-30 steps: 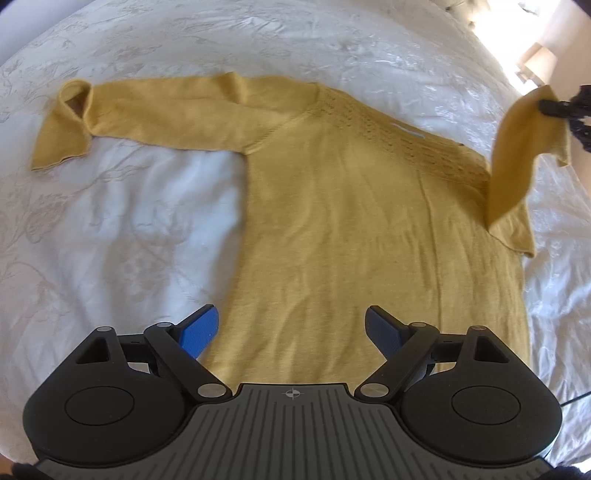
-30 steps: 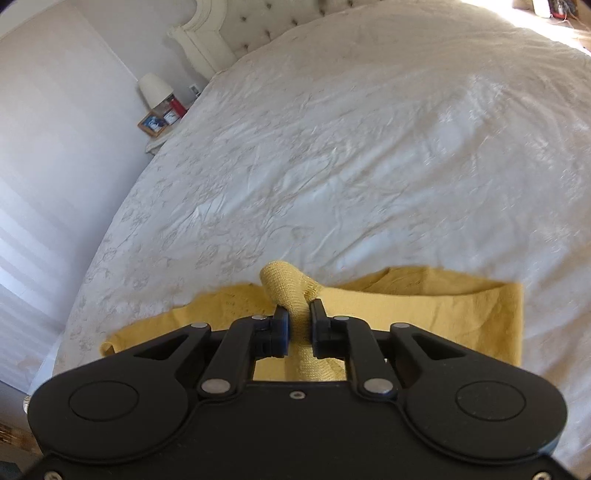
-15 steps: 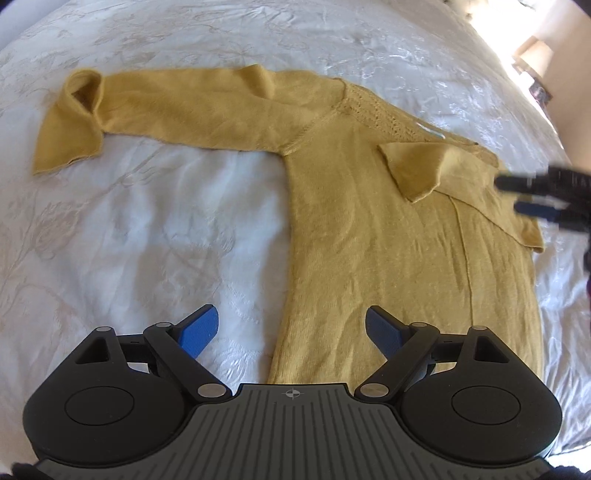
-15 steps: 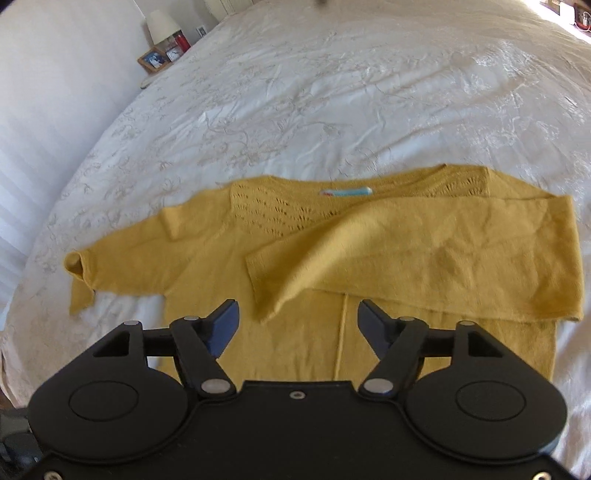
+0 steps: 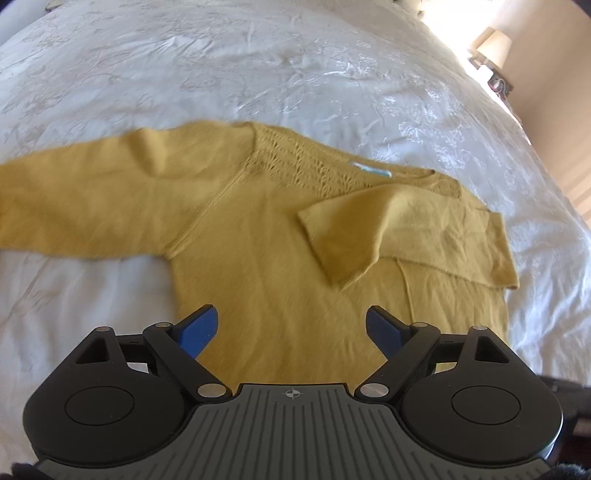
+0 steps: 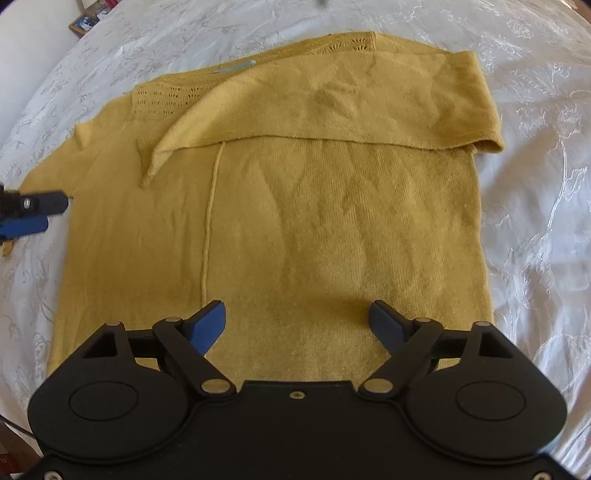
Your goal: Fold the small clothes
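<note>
A mustard-yellow knitted sweater (image 5: 266,258) lies flat on the bed, neckline away from me. Its left sleeve (image 5: 81,206) stretches out to the left. The right sleeve (image 6: 332,107) lies folded across the chest, cuff (image 5: 332,240) near the middle. My left gripper (image 5: 290,314) hovers open over the lower body of the sweater, empty. My right gripper (image 6: 297,308) hangs over the sweater's lower right half; its jaws are opening and nothing is between them. In the right wrist view the left gripper's fingers (image 6: 29,216) show at the left edge, beside the sweater's left side.
A white embroidered bedspread (image 5: 295,66) surrounds the sweater on all sides. A lamp (image 5: 493,46) stands past the bed at the upper right. A small picture frame (image 6: 83,24) sits beyond the bed's far left corner.
My right gripper let go of the right sleeve, which now lies folded across the chest, and came down over the lower body. The left gripper shifted sideways, closer over the sweater.
</note>
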`<state>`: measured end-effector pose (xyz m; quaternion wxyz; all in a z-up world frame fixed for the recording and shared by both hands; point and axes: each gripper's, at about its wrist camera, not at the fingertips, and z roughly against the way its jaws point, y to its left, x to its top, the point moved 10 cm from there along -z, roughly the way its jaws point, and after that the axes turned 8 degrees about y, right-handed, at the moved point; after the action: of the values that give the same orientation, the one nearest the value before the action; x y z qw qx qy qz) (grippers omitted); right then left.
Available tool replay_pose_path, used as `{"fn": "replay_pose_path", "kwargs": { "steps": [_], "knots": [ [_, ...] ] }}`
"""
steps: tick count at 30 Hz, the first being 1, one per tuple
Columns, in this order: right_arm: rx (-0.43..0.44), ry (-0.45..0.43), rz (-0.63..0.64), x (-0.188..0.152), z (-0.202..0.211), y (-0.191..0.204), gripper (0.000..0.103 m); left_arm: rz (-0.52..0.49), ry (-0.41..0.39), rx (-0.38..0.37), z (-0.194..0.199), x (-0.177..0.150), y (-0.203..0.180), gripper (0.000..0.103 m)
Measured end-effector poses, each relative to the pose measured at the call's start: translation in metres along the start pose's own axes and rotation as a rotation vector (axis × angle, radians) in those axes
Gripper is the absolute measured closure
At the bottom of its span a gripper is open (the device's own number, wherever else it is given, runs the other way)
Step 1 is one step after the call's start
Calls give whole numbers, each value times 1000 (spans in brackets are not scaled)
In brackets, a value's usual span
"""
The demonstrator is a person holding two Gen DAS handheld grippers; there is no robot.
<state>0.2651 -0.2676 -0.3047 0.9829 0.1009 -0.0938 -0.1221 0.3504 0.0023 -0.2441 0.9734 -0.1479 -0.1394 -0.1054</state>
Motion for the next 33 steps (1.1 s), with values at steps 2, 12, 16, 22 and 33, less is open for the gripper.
{"fn": "replay_pose_path", "kwargs": {
  "steps": [2, 12, 16, 22, 33],
  "knots": [
    [11, 7, 15, -1, -4, -1, 16, 0, -4, -5, -8, 10, -7, 15],
    [91, 41, 80, -3, -17, 5, 1, -57, -17, 48, -51, 48, -21, 17],
    [100, 42, 105, -5, -22, 7, 0, -114, -12, 62, -65, 54, -25, 21],
    [104, 39, 141, -10, -27, 10, 0, -162, 5, 67, -77, 55, -33, 49],
    [116, 33, 136, -12, -22, 5, 0, -94, 7, 49, -88, 58, -39, 62]
  ]
}}
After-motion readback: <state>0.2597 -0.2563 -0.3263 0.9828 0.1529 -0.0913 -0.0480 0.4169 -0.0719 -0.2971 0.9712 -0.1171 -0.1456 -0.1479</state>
